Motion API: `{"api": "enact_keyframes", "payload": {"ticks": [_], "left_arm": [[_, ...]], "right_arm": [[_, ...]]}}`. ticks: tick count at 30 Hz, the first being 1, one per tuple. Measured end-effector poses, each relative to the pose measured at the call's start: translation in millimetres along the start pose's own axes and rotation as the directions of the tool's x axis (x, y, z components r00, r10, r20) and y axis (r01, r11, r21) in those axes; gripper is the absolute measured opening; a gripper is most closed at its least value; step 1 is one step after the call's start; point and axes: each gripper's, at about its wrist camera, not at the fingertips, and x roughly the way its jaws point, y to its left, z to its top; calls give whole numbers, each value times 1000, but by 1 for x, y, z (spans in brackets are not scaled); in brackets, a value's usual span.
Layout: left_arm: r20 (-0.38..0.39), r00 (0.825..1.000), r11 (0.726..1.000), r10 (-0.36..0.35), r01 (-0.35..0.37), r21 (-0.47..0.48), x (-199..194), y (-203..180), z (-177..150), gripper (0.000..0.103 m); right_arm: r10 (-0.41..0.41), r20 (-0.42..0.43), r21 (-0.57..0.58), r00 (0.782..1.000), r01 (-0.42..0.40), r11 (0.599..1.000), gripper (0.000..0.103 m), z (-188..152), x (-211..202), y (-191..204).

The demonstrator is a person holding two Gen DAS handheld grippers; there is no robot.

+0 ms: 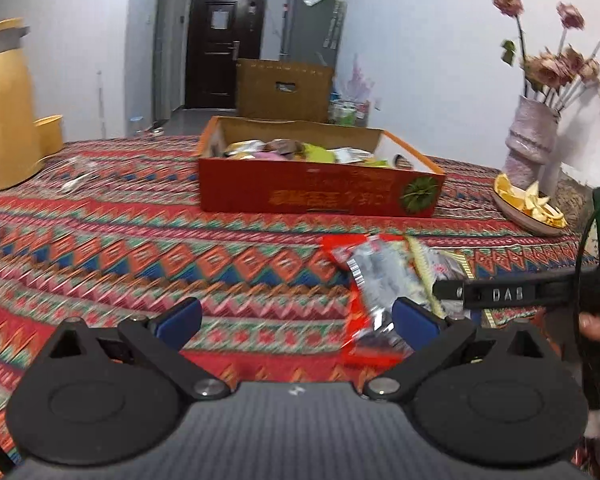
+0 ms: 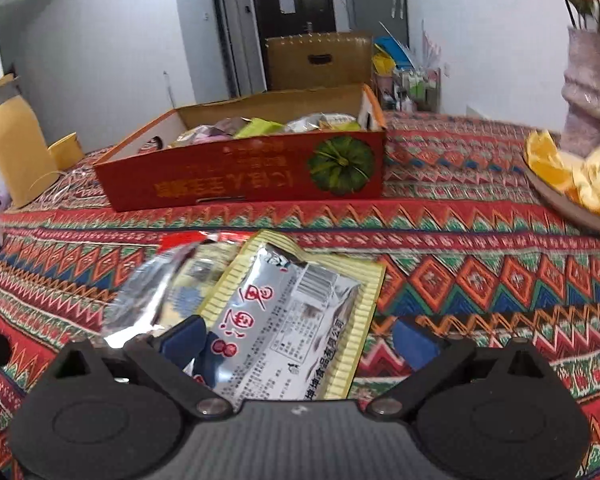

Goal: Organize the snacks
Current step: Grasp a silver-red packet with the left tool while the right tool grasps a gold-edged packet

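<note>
We have both grippers over the patterned cloth (image 2: pixel 480 240), and the loose packets lie on it short of the box (image 2: pixel 260 168).

Our right gripper (image 2: pixel 300 340) is plainly the nearer one. Its fingers are wide apart and hold nothing. The yellow packet (image 2: pixel 296 312) lies between them, closer to the left finger (image 2: pixel 182 338), whose pad overlaps the packet's near left edge; whether it touches the foil we cannot tell. The right finger (image 2: pixel 414 342) stands just clear of the packet's right edge, over bare cloth. The packet's long axis runs away from the fingers and leans left, so the jaws sit across its width. Beside it, past the left finger, is a red packet (image 2: pixel 168 280), partly under the yellow one.

Our left gripper (image 1: pixel 296 320) is also spread wide and empty. From it the packets (image 1: pixel 380 280) lie ahead and to the right, beyond its right finger (image 1: pixel 416 322), with only cloth between the pads. The right gripper's body reaches in over them from that side.

We judge the next grasp belongs to the right hand: a small shift rightward would centre the yellow packet before closing. The box waits straight ahead, already holding other snacks (image 2: pixel 260 126).
</note>
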Motion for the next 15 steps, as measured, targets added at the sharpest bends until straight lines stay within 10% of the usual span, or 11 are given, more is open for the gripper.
{"api": "enact_keyframes", "payload": {"ticks": [9,15], "left_arm": [[-36,998,982,46,-39,182,83,-78,13,103],[-129,990,985,58,-36,167,109,-90,9,98]], "right_arm": [[-166,20,-69,986,167,984,100,-13,-19,-38],[-121,15,22,993,121,992,101,-19,-37,-53]]}}
